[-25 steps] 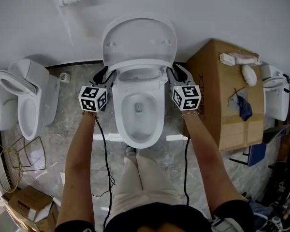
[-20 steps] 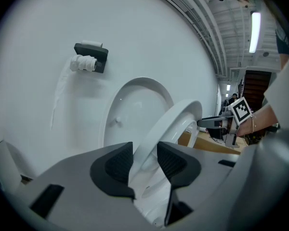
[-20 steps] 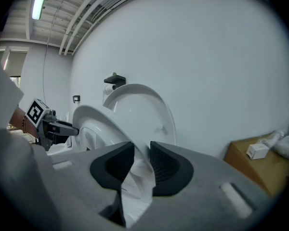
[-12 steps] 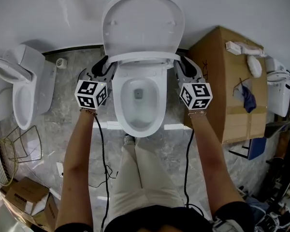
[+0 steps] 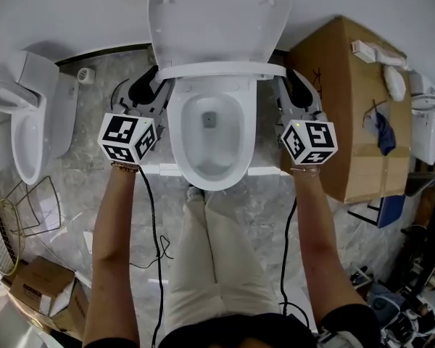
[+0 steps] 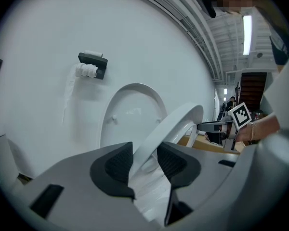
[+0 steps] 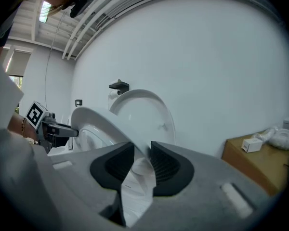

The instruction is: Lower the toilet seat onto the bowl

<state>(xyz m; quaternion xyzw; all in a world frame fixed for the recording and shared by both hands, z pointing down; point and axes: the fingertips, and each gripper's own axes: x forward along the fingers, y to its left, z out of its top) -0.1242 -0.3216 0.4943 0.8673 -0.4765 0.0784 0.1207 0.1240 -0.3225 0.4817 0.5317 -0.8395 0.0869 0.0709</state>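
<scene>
The white toilet seat [image 5: 221,70] hangs partway down between the upright lid [image 5: 217,13] and the bowl [image 5: 210,133]. My left gripper [image 5: 148,87] is shut on the seat's left edge and my right gripper [image 5: 293,89] on its right edge. In the left gripper view the seat's rim [image 6: 183,121] runs between the dark pads [image 6: 116,165] of the left gripper [image 6: 144,160], with the lid [image 6: 130,114] behind. In the right gripper view the seat [image 7: 96,121] passes between the pads [image 7: 116,165] of the right gripper [image 7: 142,162], in front of the lid [image 7: 147,109].
A second toilet [image 5: 29,114] stands at the left and a tall cardboard box [image 5: 348,107] close on the right. A wire basket [image 5: 22,223] and a small carton [image 5: 43,288] lie on the floor at lower left. A paper holder [image 6: 91,66] hangs on the wall.
The seat has swung down and away from the lid, held at both sides. Both grippers have come toward the person with it.
</scene>
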